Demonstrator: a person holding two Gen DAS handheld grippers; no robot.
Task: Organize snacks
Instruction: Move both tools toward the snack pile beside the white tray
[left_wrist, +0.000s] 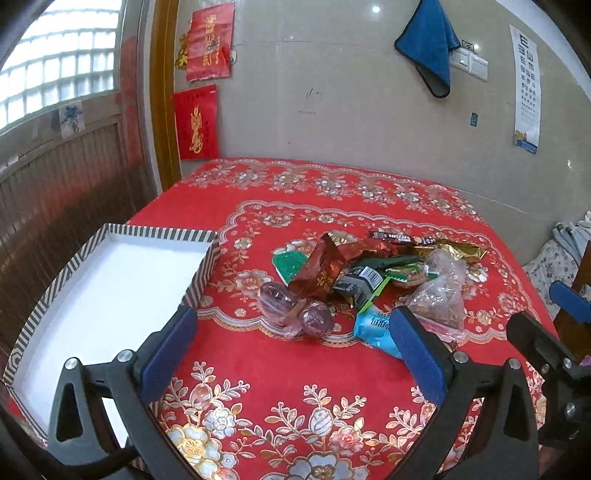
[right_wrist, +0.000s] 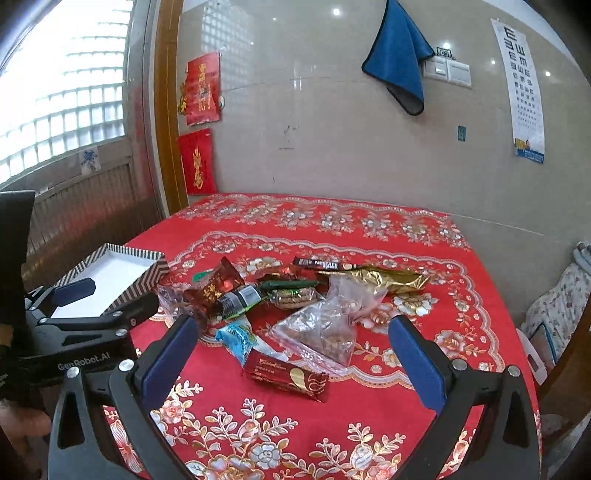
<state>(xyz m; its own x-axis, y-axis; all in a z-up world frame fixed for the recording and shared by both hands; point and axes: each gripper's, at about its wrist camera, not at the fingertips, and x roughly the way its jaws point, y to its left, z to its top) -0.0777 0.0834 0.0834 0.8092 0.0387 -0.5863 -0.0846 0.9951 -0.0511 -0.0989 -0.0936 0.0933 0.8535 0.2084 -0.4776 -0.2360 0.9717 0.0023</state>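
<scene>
A pile of snacks lies mid-table on the red floral cloth (left_wrist: 258, 362): a pink plastic-wrapped pair (left_wrist: 291, 314), a red-brown pouch (left_wrist: 321, 269), a green-black packet (left_wrist: 360, 286), a clear bag of nuts (left_wrist: 439, 291), a light blue packet (left_wrist: 373, 326) and a gold packet (right_wrist: 373, 278). A dark red bar (right_wrist: 286, 374) lies nearest in the right wrist view. The striped box (left_wrist: 199, 273) with a white inside stands at the left. My left gripper (left_wrist: 291, 354) is open just short of the pink pair. My right gripper (right_wrist: 291, 358) is open over the red bar.
The table backs onto a tiled wall with a blue towel (left_wrist: 428, 44) and an eye chart (left_wrist: 526, 85). A wooden door frame (left_wrist: 162, 92) and panelling stand at the left. A chair with floral fabric (right_wrist: 554, 314) sits off the right edge.
</scene>
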